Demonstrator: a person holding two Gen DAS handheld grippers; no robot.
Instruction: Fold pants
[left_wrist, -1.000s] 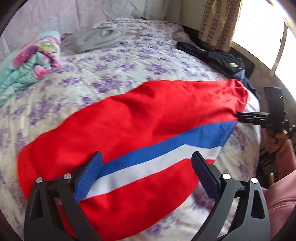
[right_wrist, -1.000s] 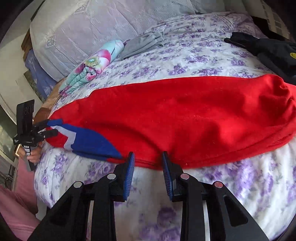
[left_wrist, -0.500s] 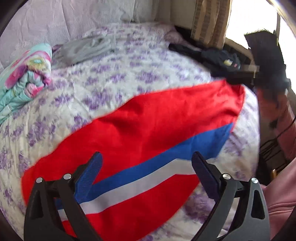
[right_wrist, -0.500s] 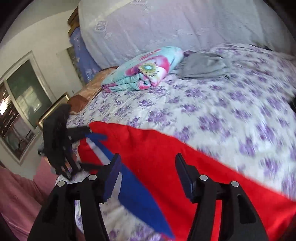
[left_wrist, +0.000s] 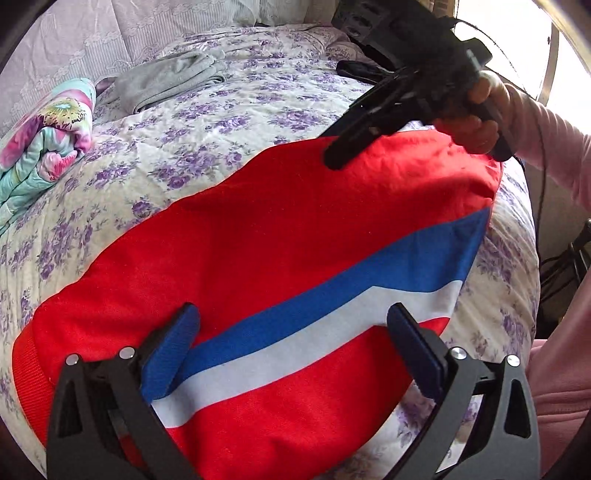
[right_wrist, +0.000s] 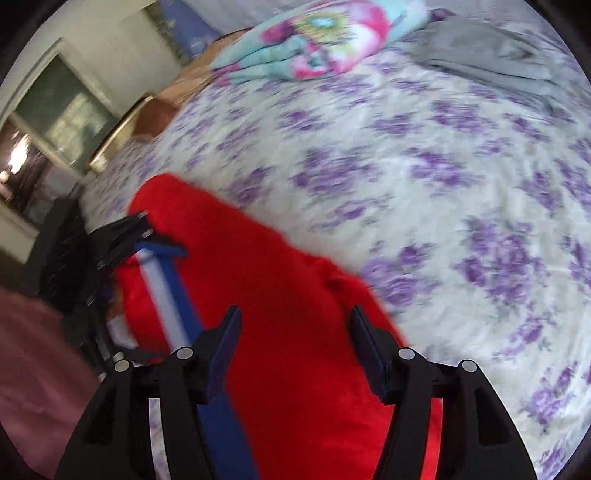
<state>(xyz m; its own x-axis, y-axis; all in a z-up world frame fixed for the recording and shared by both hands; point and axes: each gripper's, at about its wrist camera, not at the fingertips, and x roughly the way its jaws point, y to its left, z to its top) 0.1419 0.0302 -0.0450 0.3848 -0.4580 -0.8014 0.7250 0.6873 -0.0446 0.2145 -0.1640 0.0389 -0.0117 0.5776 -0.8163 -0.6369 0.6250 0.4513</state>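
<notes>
Red fleece pants with blue and white side stripe (left_wrist: 280, 236) lie flat across centre frame on the purple-flowered quilted bedspread (left_wrist: 207, 122). Right gripper (right_wrist: 293, 347), at the hem 1 s ago, has swung to upper right over the cloth, tongs now apart, gripping nothing. Left gripper (left_wrist: 293, 325) hovers bottom centre, apart. Next fold likely pending. No containers visible.

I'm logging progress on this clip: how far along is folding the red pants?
Done: the red pants lie spread flat on the floral bedspread, blue and white stripe up, apparently already doubled leg on leg. In hand: nothing; the left claw and right claw both hover open above the cloth. Left: folding the length over into a compact stack.
</notes>
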